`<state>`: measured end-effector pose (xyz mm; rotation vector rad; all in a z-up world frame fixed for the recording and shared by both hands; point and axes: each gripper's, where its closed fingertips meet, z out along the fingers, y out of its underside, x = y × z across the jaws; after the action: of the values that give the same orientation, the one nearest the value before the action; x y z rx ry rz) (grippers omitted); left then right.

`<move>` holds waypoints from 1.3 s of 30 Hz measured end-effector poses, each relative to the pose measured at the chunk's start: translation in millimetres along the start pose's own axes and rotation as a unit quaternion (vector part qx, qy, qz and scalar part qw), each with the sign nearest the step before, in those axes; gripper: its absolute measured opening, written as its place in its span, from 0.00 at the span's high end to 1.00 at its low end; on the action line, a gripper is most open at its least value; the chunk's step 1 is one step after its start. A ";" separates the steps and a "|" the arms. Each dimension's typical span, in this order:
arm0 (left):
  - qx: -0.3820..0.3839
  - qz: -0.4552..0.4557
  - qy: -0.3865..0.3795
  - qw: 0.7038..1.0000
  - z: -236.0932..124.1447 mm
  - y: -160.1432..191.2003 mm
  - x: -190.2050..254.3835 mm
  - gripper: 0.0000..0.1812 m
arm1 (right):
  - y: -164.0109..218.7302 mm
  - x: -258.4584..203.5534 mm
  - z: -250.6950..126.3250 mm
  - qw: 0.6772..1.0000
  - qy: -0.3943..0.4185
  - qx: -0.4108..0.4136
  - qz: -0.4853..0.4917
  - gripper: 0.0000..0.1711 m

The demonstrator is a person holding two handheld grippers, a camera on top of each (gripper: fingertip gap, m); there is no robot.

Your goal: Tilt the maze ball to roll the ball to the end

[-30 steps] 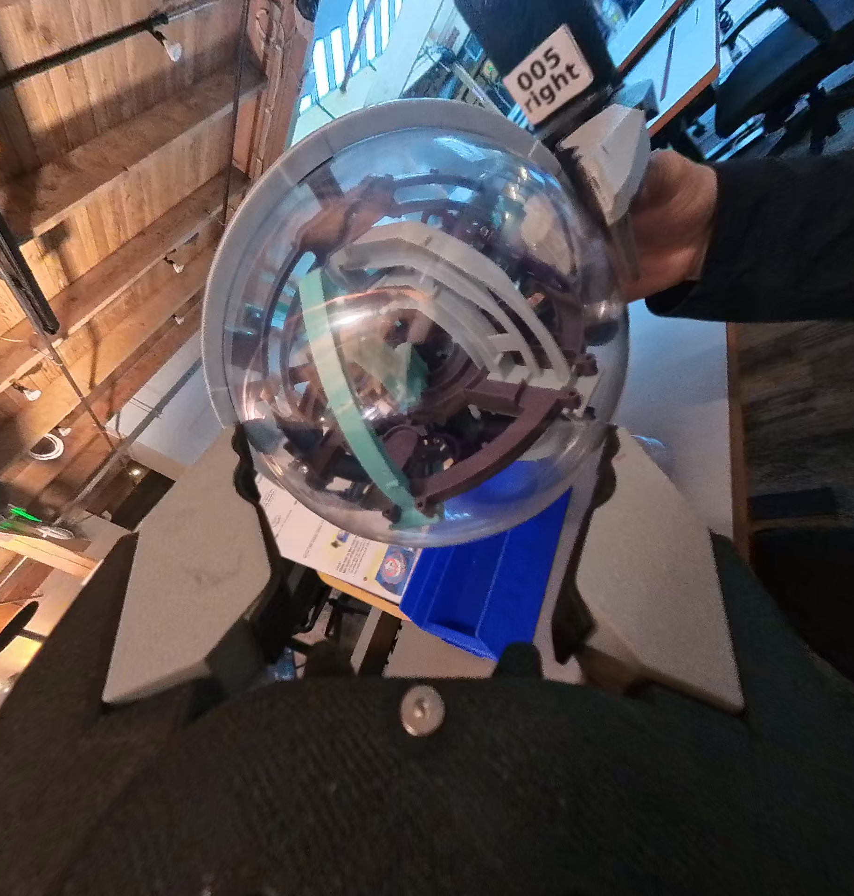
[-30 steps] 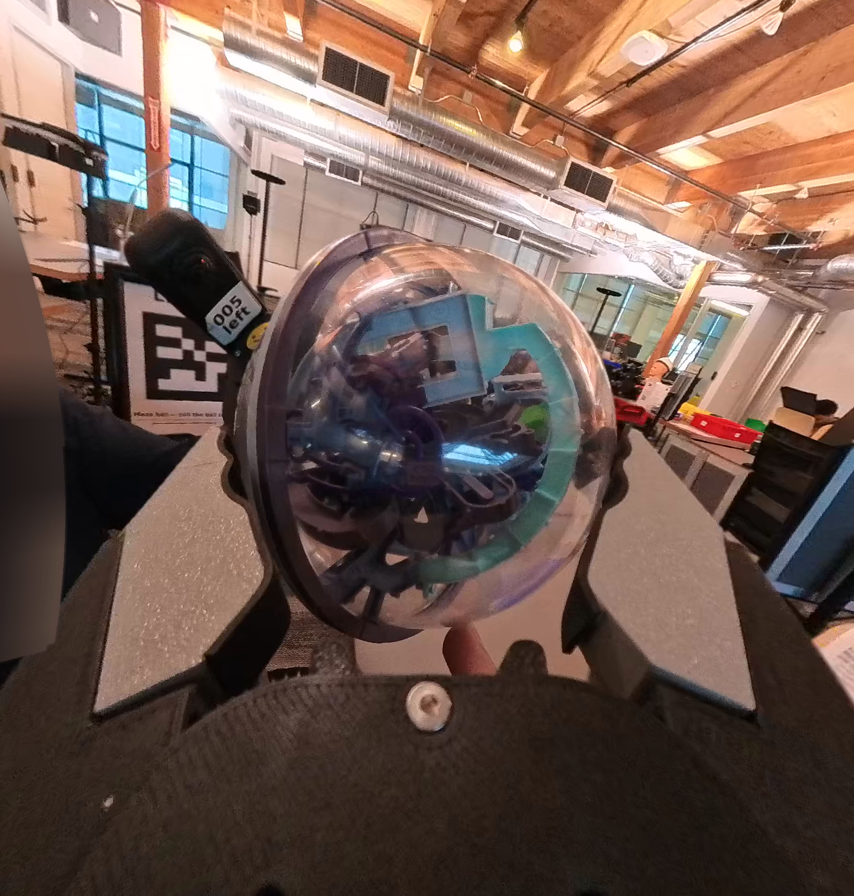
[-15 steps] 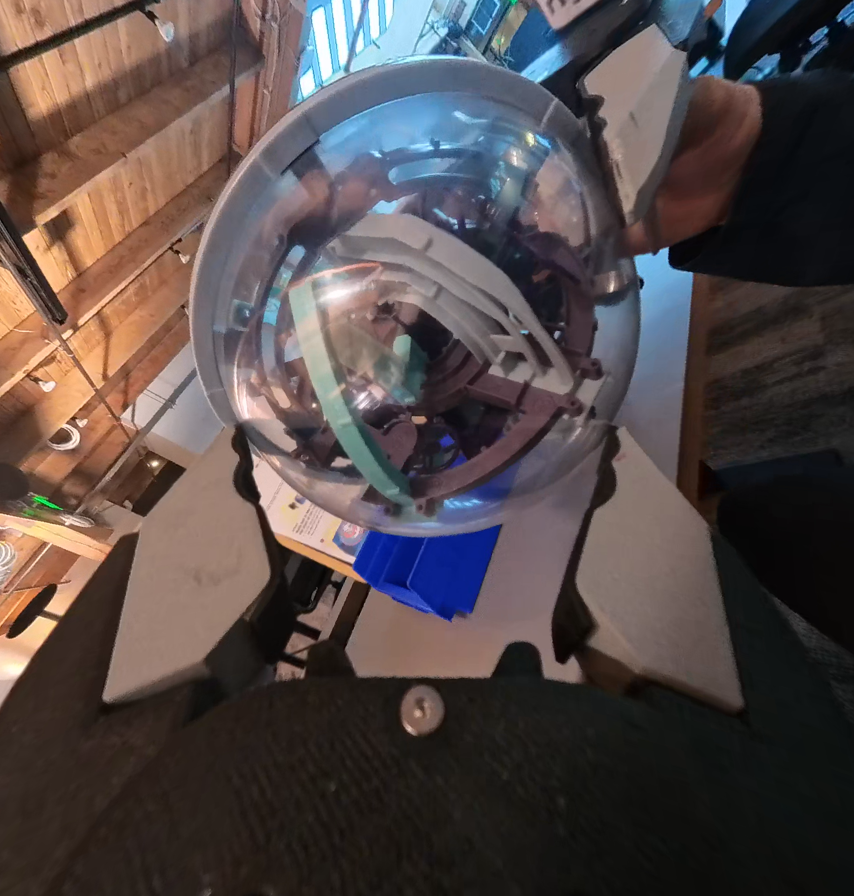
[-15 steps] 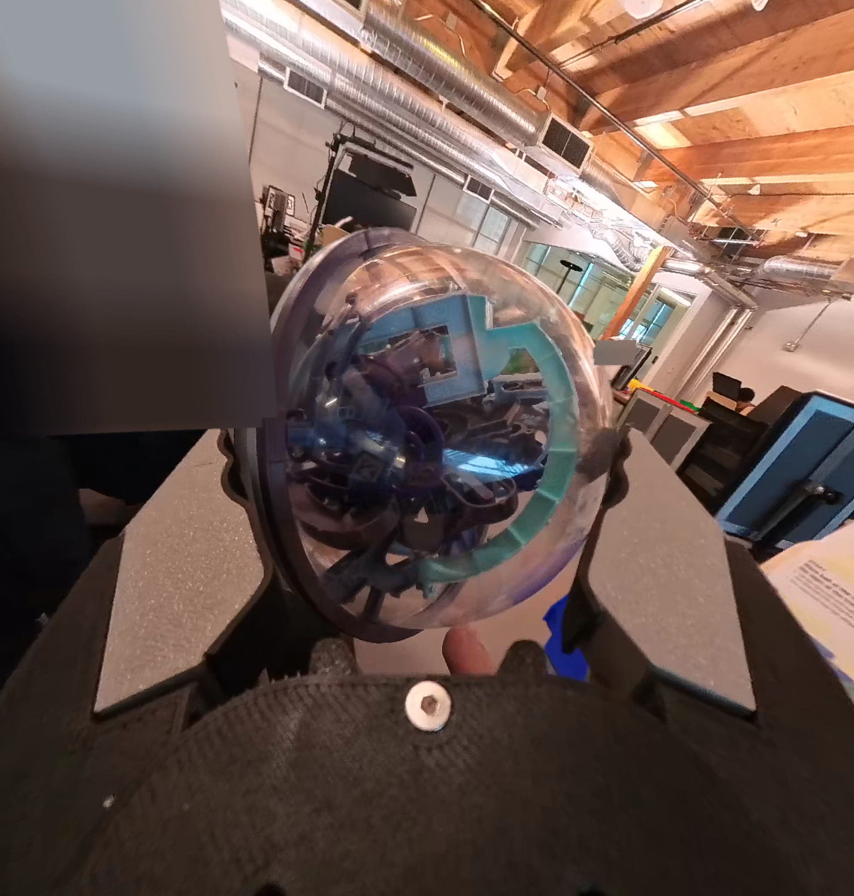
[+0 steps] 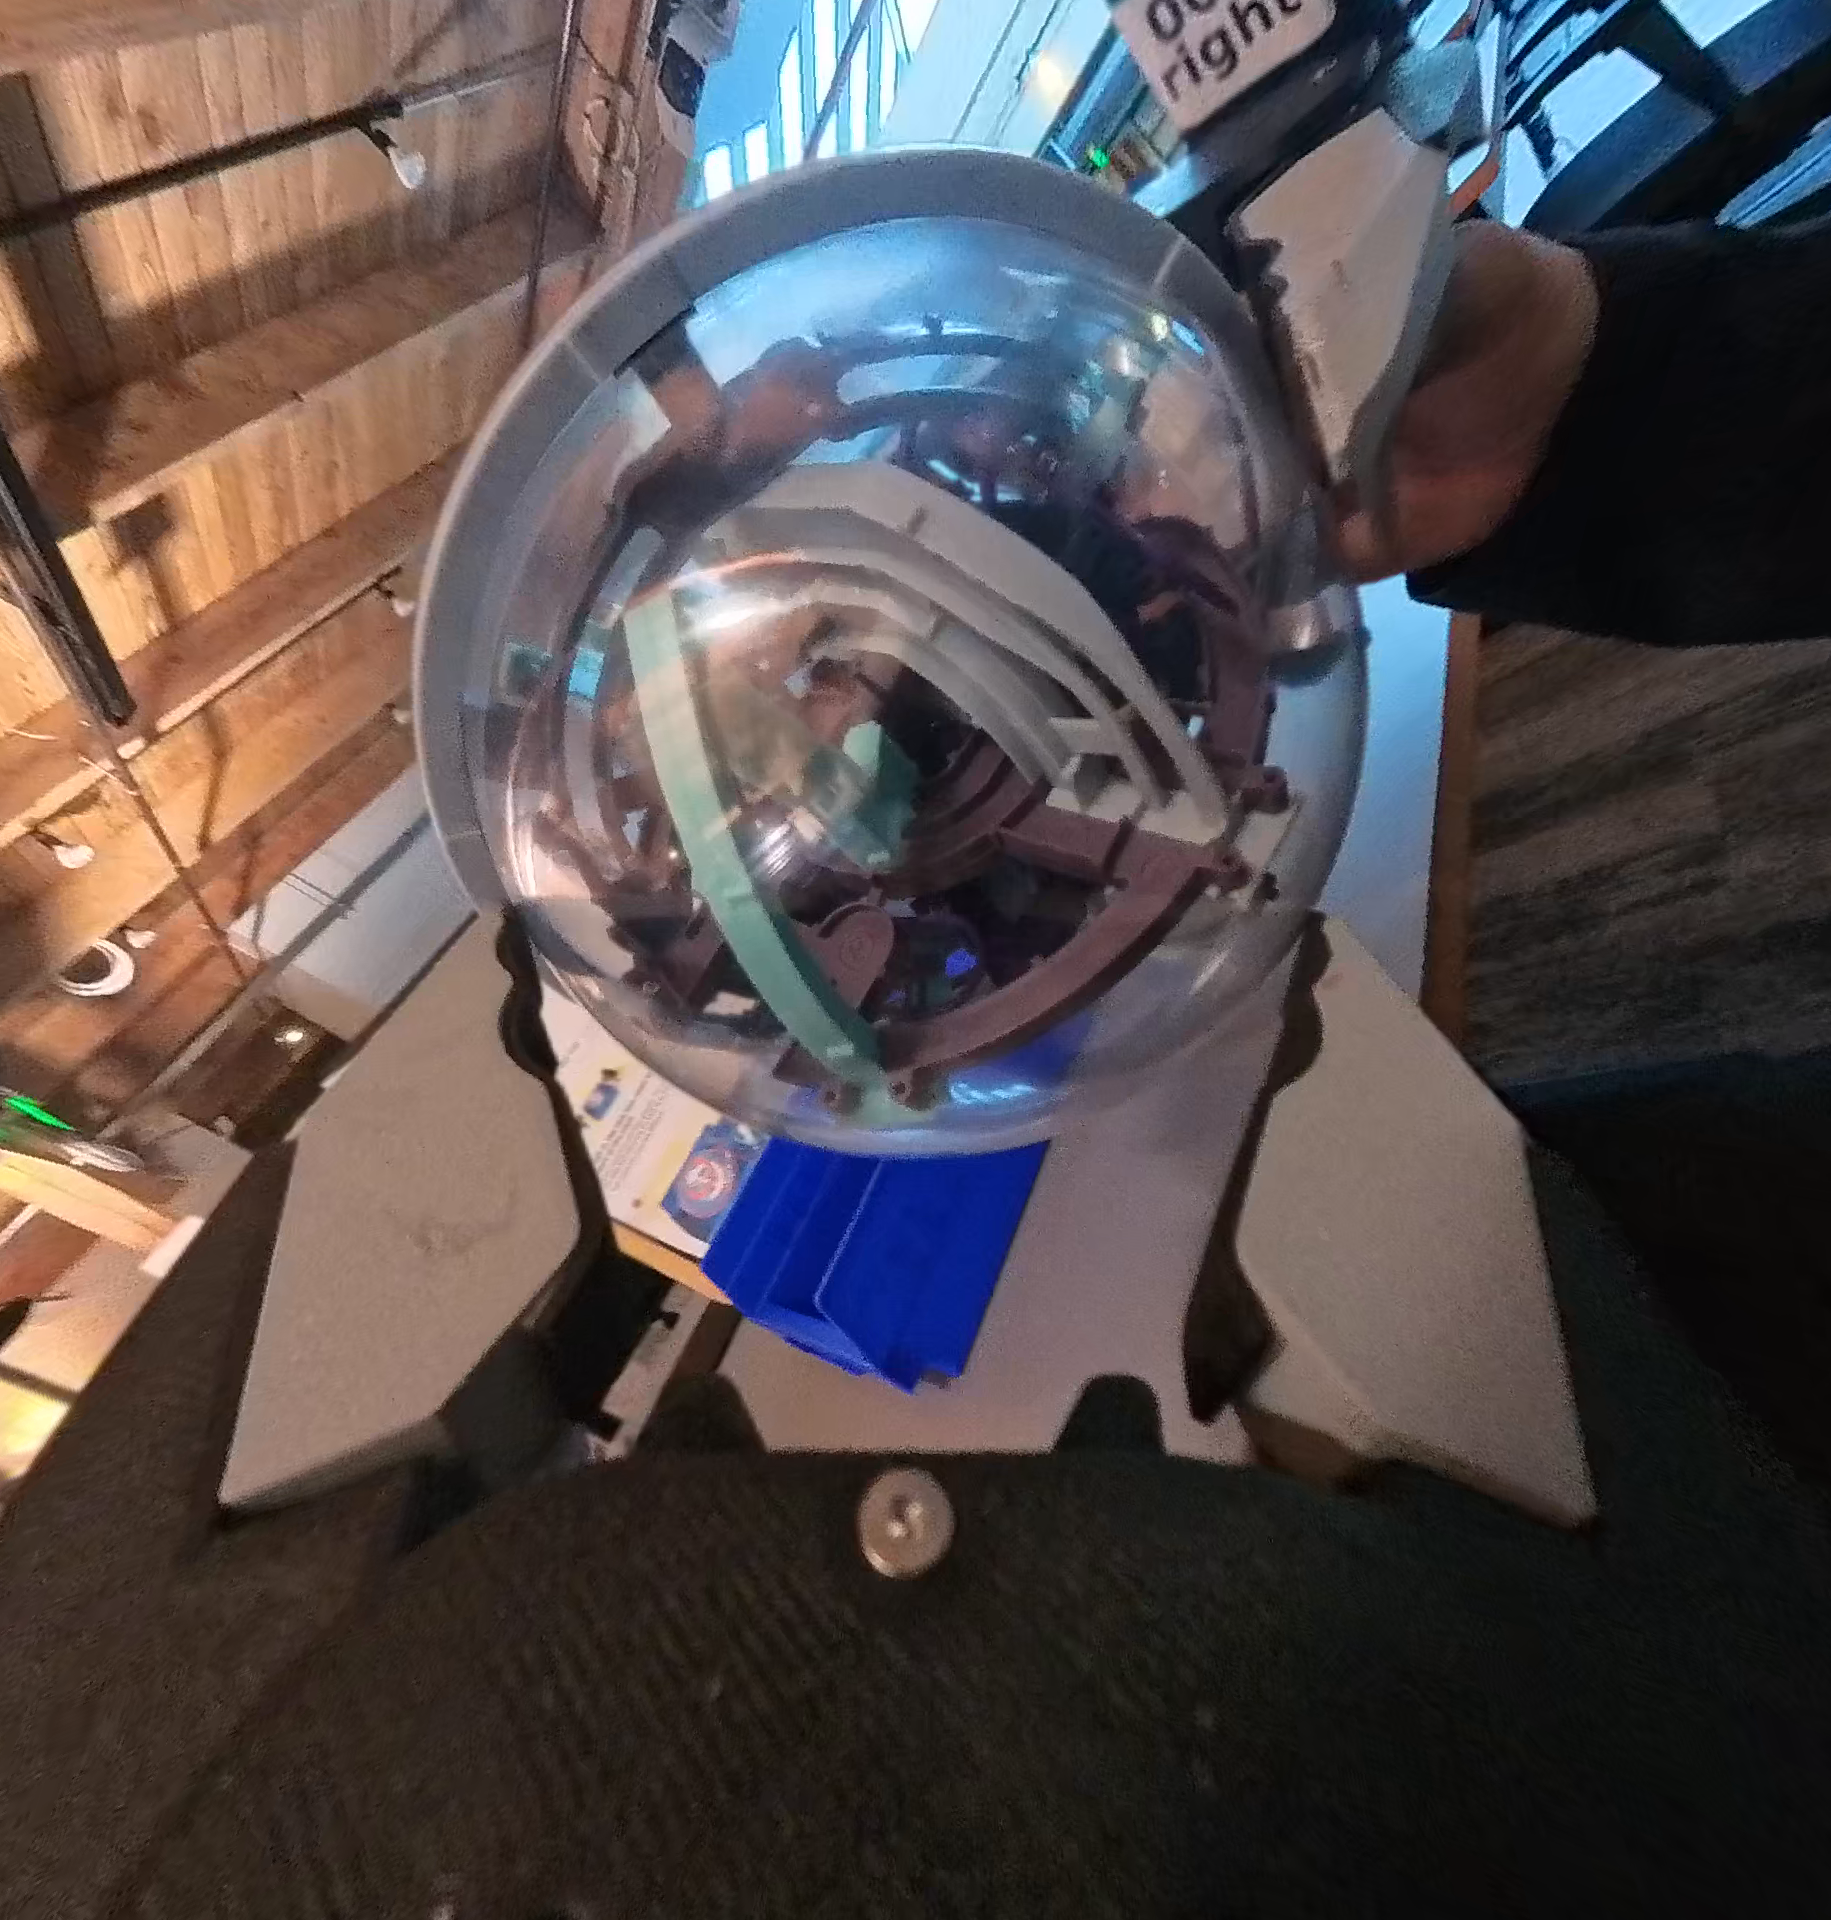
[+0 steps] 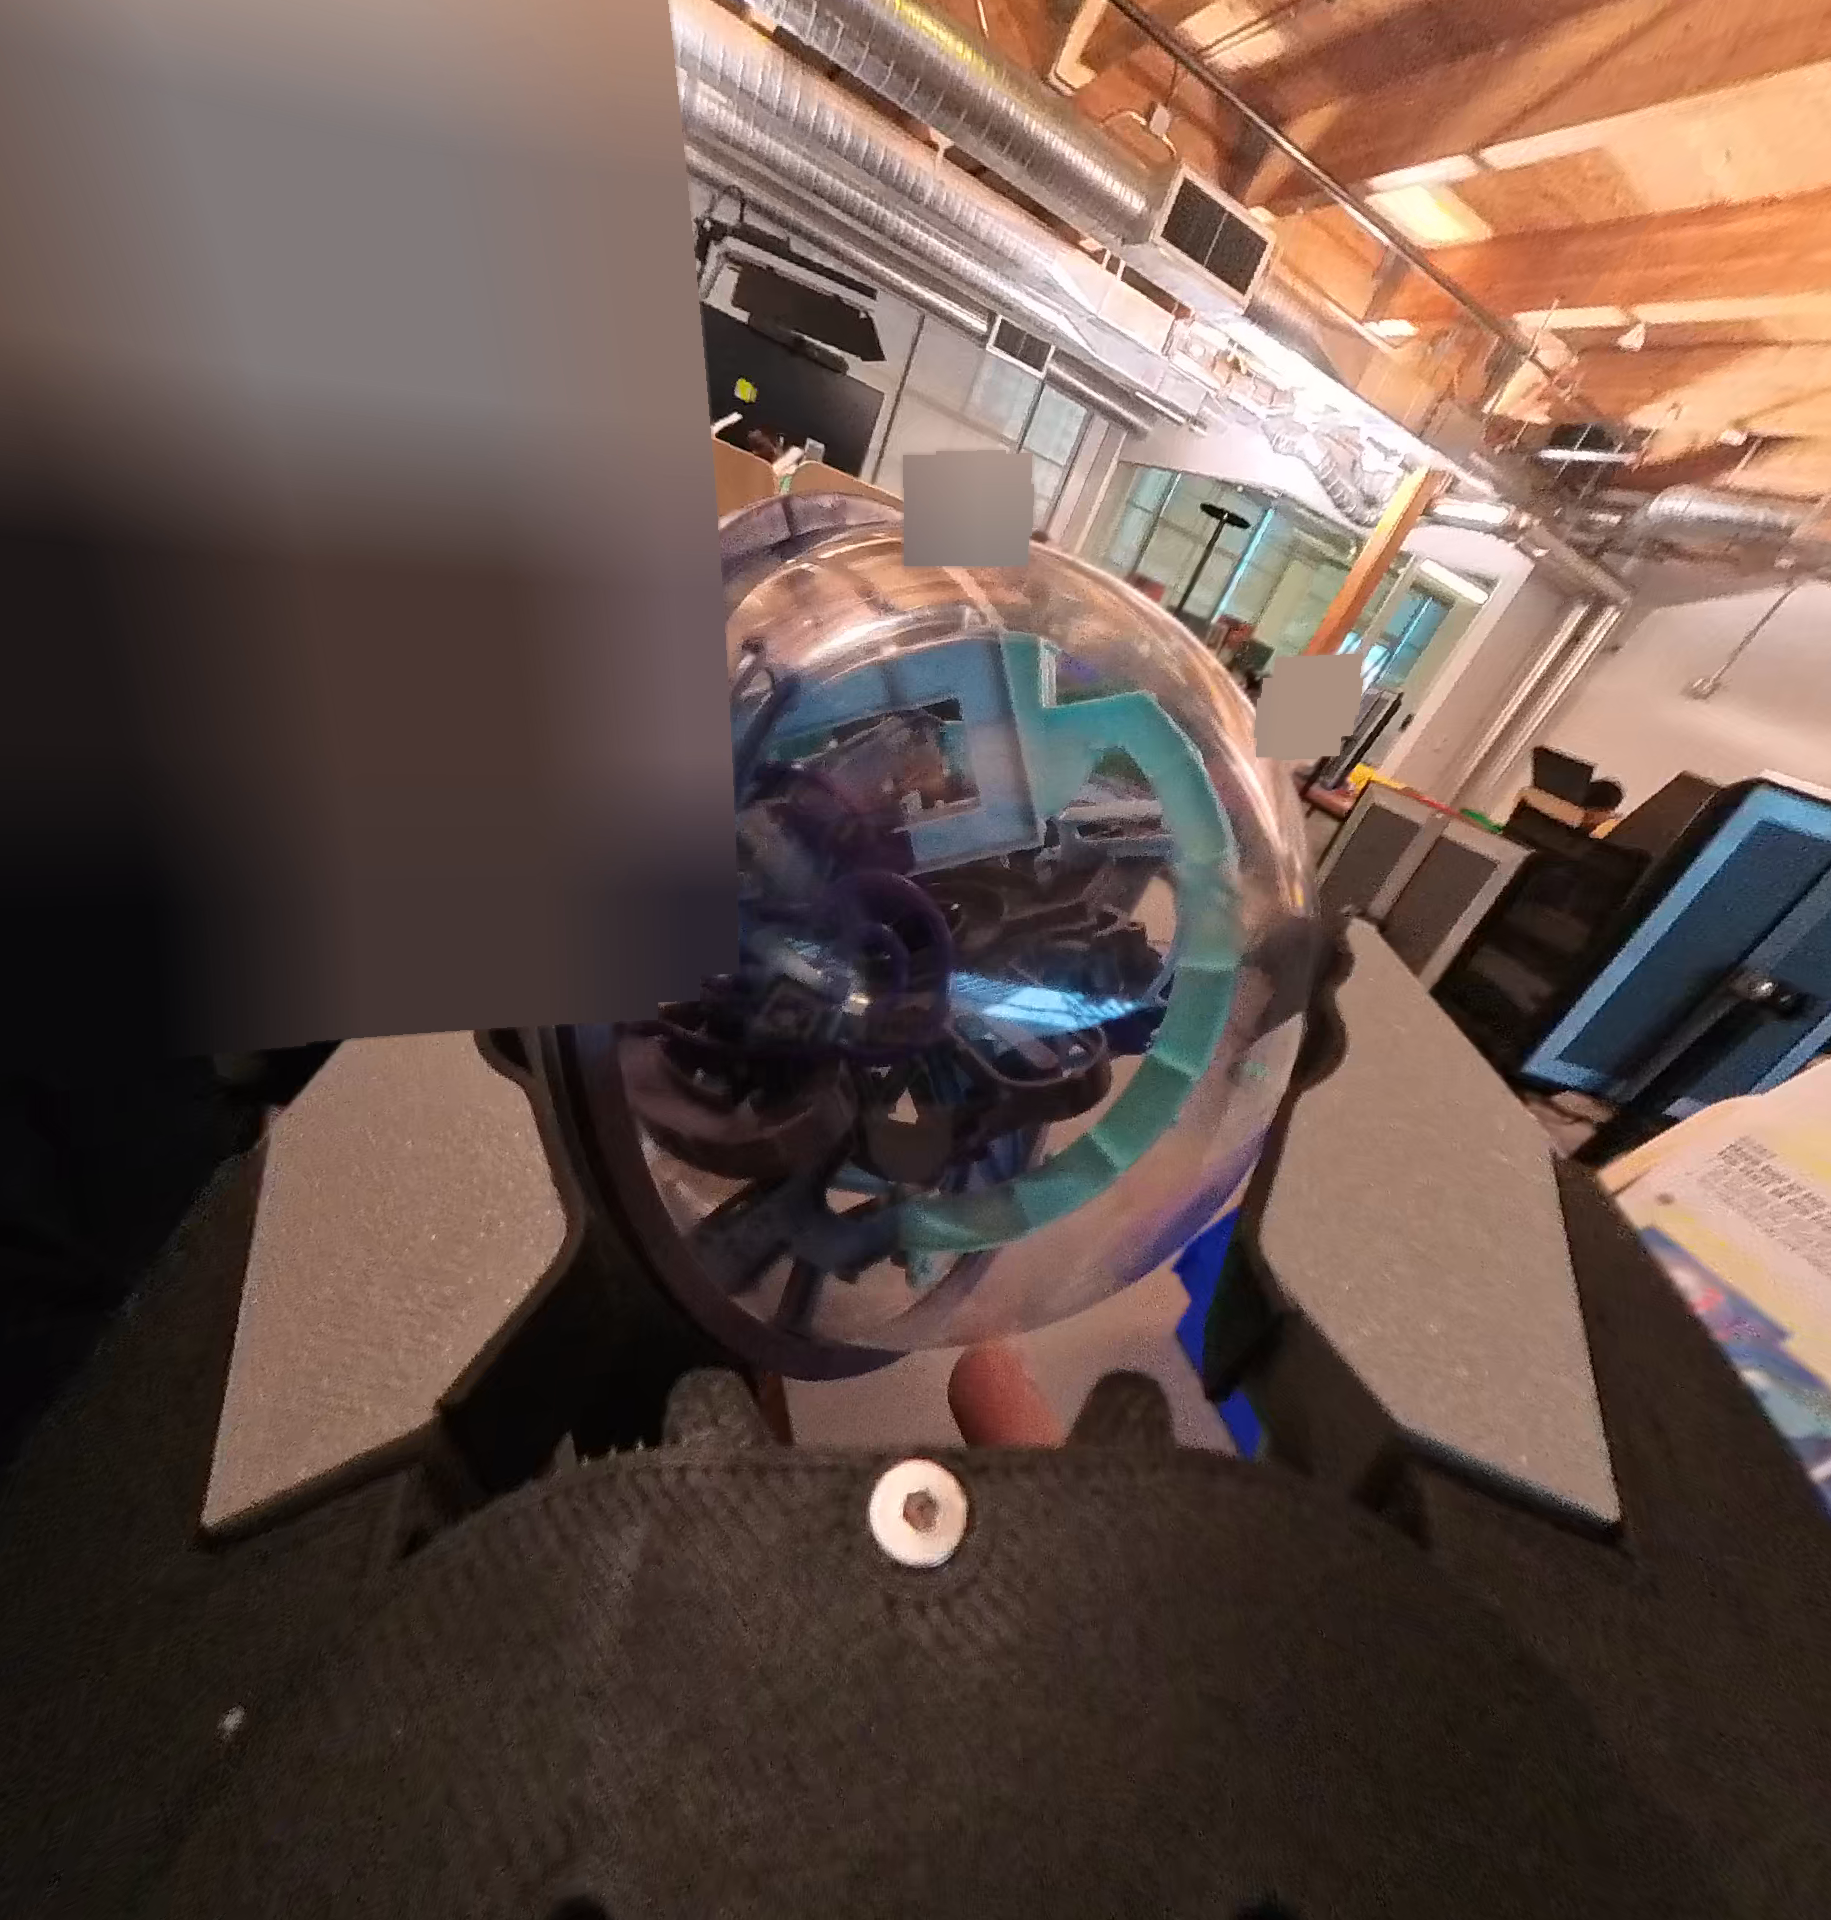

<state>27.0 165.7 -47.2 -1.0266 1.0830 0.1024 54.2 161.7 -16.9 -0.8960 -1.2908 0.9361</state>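
The maze ball (image 5: 890,665) is a clear sphere with a grey ring and brown, grey and green tracks inside. It is held up in the air. My left gripper (image 5: 906,956) is shut on its lower half, one finger on each side. My right gripper (image 6: 921,1018) is shut on the same maze ball (image 6: 994,935), where a teal curved track faces the camera. One right gripper finger (image 5: 1337,312) presses the ball's upper right in the left wrist view, with a hand (image 5: 1462,416) behind it. I cannot pick out the small ball inside.
Below the sphere a blue bin (image 5: 869,1257) and a printed sheet (image 5: 641,1132) lie on a pale table (image 5: 1399,727). A fingertip (image 6: 999,1397) shows under the ball. Blue cabinets (image 6: 1721,914) stand at the right, and a printed sheet (image 6: 1773,1247) lies near them.
Both grippers have turned together with the maze ball held between them. The room behind has swung across the right wrist view. Both grips look unchanged.
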 end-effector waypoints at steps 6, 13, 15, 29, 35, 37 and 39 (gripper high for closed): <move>-0.006 -0.020 0.007 1.000 2.4 3.4 2.6 0.24 | 5.0 2.7 -0.7 1.000 -0.002 -0.008 0.024 0.16; 0.006 0.007 -0.007 1.000 0.8 -3.8 3.1 0.24 | -2.8 -4.2 -3.9 1.000 0.009 -0.012 -0.020 0.15; 0.008 0.008 -0.008 1.000 0.4 -4.4 2.8 0.24 | -4.2 -5.2 -3.8 0.999 0.013 -0.015 -0.027 0.15; 0.039 0.036 -0.020 0.998 -3.2 -3.2 -1.2 0.24 | -9.6 -11.8 1.9 0.994 0.045 -0.039 -0.088 0.15; 0.033 0.022 -0.018 0.999 3.6 0.8 2.0 0.24 | -4.5 -7.1 -1.8 0.995 0.042 -0.044 -0.076 0.15; 0.031 0.015 -0.018 0.999 7.1 2.3 4.0 0.24 | -2.0 -5.1 -4.2 0.995 0.041 -0.049 -0.071 0.15; 0.031 0.012 -0.020 0.999 10.4 2.7 5.4 0.24 | -1.0 -3.9 -6.8 0.995 0.042 -0.054 -0.074 0.15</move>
<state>35.4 172.7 -52.3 -0.9512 1.0558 0.1080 60.9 157.6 -17.9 -0.9015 -1.3262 0.7113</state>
